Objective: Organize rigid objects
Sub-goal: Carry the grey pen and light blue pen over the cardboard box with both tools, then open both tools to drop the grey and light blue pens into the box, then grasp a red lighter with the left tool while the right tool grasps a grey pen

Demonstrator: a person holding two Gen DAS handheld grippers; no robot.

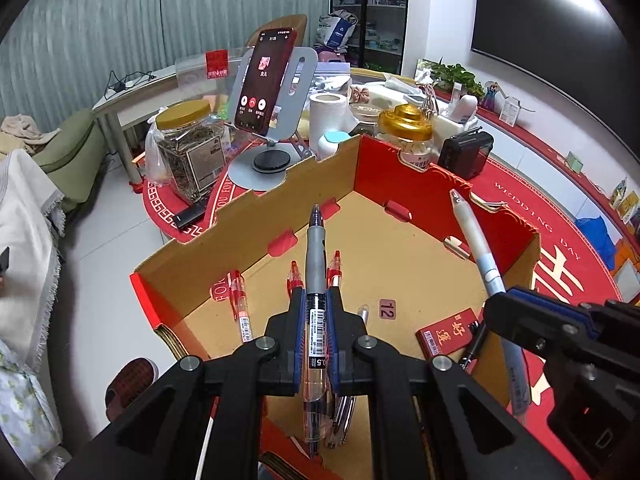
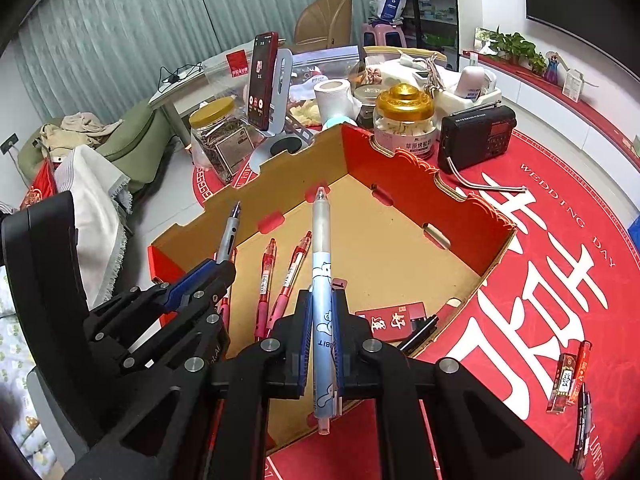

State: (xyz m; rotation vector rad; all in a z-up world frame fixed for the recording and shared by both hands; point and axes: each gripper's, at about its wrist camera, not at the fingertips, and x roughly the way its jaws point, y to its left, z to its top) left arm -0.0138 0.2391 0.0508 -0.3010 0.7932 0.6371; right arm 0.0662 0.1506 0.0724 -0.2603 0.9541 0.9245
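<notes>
An open cardboard box (image 1: 400, 248) with red outer walls sits on the red tablecloth. My left gripper (image 1: 315, 294) is shut on a clear pen with a grey grip (image 1: 315, 248), whose tip points over the box. My right gripper (image 2: 322, 296) is shut on a pale blue pen (image 2: 322, 240), also above the box. Each gripper shows in the other's view: the right gripper (image 1: 500, 304) and the left gripper (image 2: 224, 270). Several red pens (image 2: 266, 276) lie on the box floor, with a small red pack (image 2: 394, 318) and a black pen (image 2: 420, 330) near the right wall.
Behind the box stand a phone on a grey stand (image 1: 264, 80), a seed jar (image 1: 188, 148), a gold-lidded jar (image 2: 404, 120), a paper roll (image 1: 326, 116) and a black radio (image 2: 476, 136). A red pack and pens (image 2: 568, 380) lie on the cloth at right.
</notes>
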